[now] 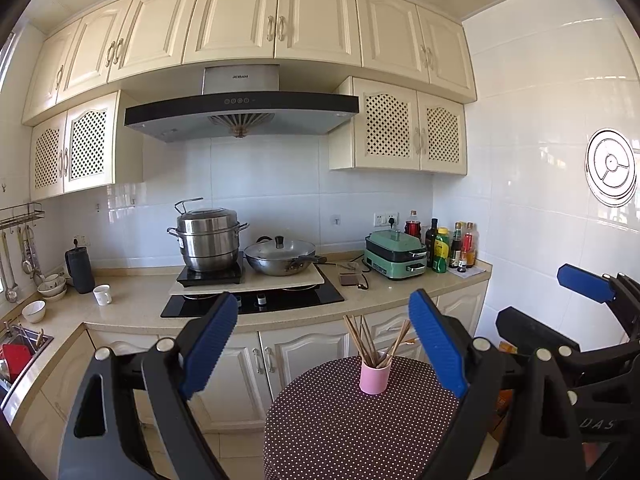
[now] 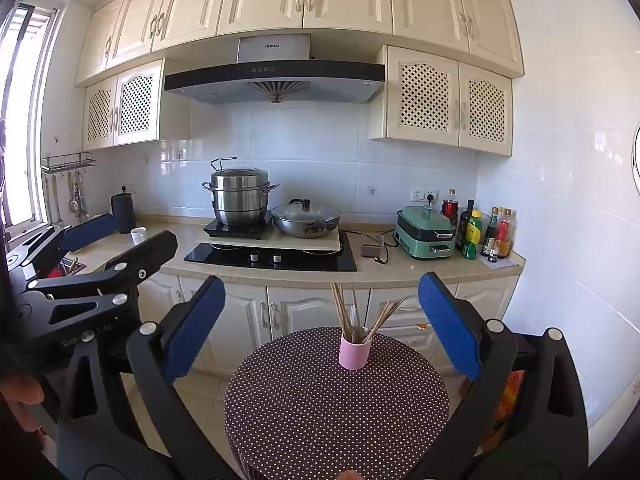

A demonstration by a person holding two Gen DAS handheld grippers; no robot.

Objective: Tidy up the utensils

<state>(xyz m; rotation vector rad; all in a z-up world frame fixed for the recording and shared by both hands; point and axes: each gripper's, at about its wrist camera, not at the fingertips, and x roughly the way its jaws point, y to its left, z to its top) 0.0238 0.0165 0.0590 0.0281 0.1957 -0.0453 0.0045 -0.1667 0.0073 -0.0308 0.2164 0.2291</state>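
Observation:
A pink cup holding several wooden chopsticks stands upright at the far side of a small round table with a brown polka-dot cloth. It also shows in the right wrist view, with the chopsticks fanned out above the same table. My left gripper is open and empty, held back from the cup and above the table. My right gripper is open and empty, likewise short of the cup. Each gripper also shows in the other's view: the right, the left.
Behind the table runs a kitchen counter with a hob, a steel steamer pot, a lidded wok, a green electric grill, bottles, a white mug and bowls. A sink is at left.

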